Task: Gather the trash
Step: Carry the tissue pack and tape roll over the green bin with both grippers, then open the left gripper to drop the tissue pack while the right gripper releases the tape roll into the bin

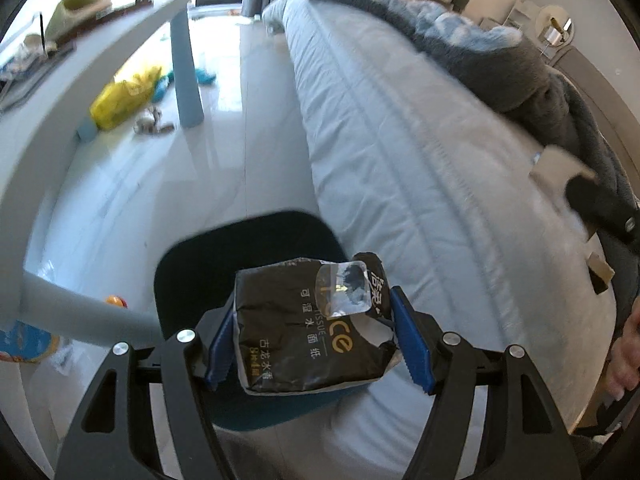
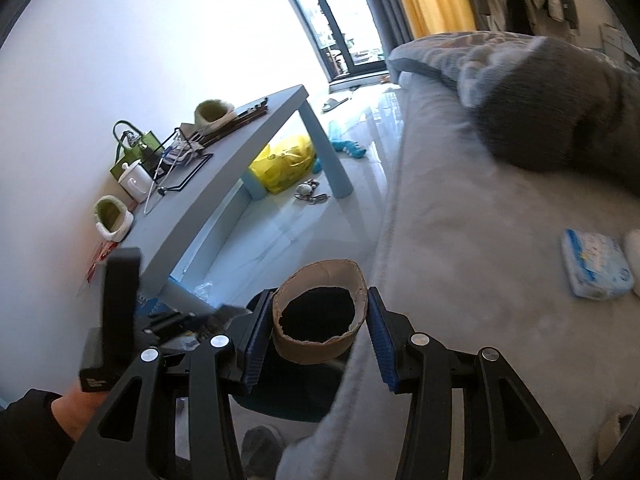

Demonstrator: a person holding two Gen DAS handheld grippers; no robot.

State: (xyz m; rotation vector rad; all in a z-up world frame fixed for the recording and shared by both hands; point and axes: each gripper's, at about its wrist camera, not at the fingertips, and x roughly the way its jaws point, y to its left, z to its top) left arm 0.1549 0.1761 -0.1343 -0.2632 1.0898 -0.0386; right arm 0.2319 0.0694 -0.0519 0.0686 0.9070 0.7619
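Observation:
My left gripper point(image 1: 316, 344) is shut on a black tissue pack point(image 1: 308, 332) with gold and white print, its blue pads pressing both sides. The pack hangs over a dark bin point(image 1: 224, 256) that stands on the pale floor beside the bed. In the right wrist view my right gripper point(image 2: 318, 332) is shut on a brown cardboard tube point(image 2: 320, 320), seen end-on and held between the blue pads. The same dark bin point(image 2: 296, 400) lies below it at the bed's edge. The left gripper's body and the hand holding it show at the lower left of that view.
A grey-blue table point(image 2: 224, 160) carries slippers, a white cup and a wire rack. A yellow bag point(image 1: 124, 96) and small items lie on the floor under it. The bed point(image 1: 400, 160) holds a grey blanket point(image 2: 560, 112) and a blue-white wipes pack point(image 2: 596, 264).

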